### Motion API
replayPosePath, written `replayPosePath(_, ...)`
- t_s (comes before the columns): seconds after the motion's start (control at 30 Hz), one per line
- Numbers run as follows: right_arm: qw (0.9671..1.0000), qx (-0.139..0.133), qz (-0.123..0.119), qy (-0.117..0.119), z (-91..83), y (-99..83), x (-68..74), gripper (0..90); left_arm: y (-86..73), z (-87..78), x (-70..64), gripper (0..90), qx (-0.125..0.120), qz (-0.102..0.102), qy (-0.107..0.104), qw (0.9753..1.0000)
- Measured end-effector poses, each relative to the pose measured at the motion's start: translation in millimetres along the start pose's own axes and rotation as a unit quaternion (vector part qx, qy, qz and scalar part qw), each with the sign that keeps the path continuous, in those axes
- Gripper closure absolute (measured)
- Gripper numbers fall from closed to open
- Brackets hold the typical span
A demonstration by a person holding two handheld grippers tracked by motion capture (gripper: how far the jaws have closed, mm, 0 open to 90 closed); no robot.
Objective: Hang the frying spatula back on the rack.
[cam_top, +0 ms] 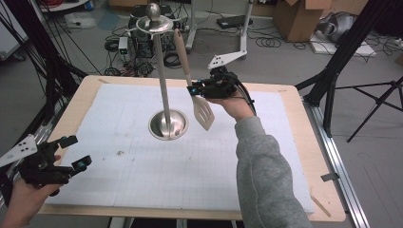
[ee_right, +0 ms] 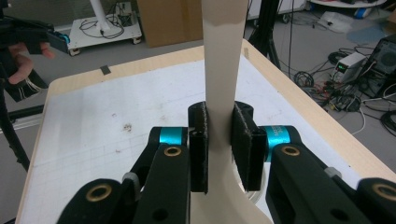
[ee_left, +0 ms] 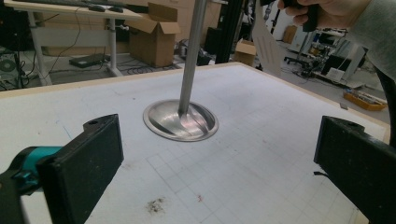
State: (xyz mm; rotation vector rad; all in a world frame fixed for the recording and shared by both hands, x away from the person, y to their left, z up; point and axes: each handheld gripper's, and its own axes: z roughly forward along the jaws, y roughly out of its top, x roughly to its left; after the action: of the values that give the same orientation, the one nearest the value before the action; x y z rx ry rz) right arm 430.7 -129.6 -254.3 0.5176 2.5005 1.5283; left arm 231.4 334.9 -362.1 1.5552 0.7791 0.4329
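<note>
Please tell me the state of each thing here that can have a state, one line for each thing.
spatula: hanging from the stand's top, blade down, clear of the mat, gripped at the neck.
stand: upright on the mat.
right gripper: shut on the spatula.
left gripper: open, holding nothing.

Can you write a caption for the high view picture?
Right gripper holds a spatula beside the metal stand.
</note>
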Motion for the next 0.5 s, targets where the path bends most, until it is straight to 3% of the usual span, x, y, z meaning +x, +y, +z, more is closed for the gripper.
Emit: replayPosePath(0.5,1.0000,0.001,0.002,-0.004,2.2,-0.5,0.0,76.2,-0.2,0.3,-0.4,1.8,0.001,0.000,0.001,1.0000)
